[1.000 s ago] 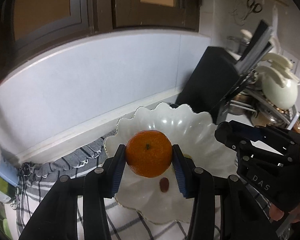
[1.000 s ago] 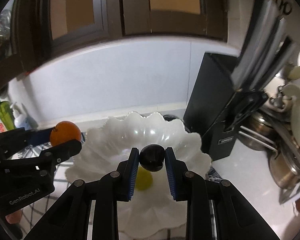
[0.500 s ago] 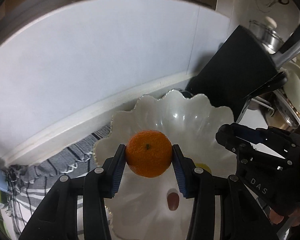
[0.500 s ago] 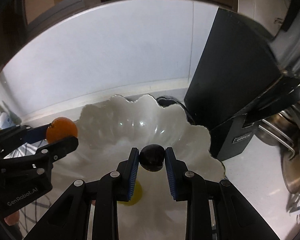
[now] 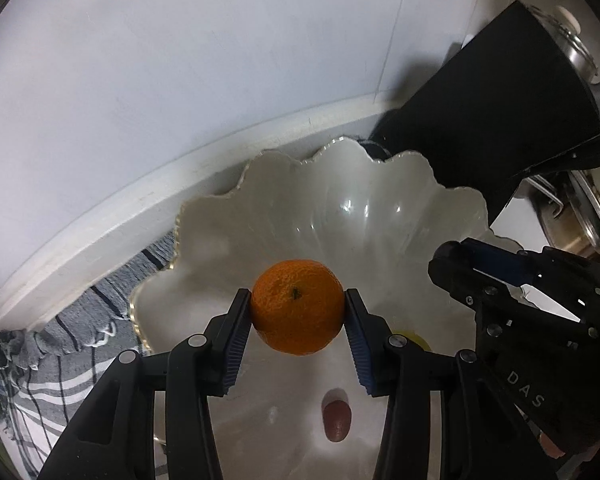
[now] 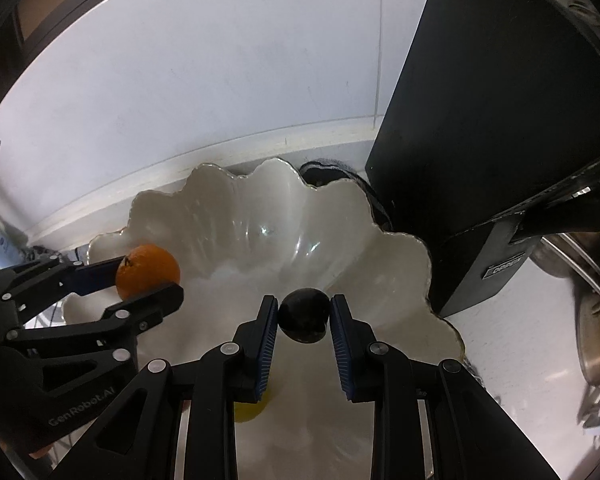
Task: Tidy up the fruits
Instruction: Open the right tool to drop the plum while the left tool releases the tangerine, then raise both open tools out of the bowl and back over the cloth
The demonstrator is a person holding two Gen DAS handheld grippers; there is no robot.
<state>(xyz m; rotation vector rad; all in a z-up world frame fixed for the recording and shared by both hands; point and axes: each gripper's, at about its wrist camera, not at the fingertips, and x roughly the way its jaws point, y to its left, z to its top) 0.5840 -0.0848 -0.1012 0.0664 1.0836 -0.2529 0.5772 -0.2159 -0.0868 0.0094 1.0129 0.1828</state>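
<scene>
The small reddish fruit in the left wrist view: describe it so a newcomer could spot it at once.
Start at the big white scalloped bowl in front of the black knife block. On its floor, below the orange clamped in the left gripper, lies the reddish fruit: oblong, dull red-brown, unlike the yellow-green fruit nearby.

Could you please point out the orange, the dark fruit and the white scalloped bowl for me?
orange (image 5: pixel 298 306): left wrist view, middle of its peel, near the stem dot.
dark fruit (image 6: pixel 304 314): right wrist view, middle of its glossy front.
white scalloped bowl (image 6: pixel 240 208): right wrist view, bare inner far wall.
</scene>
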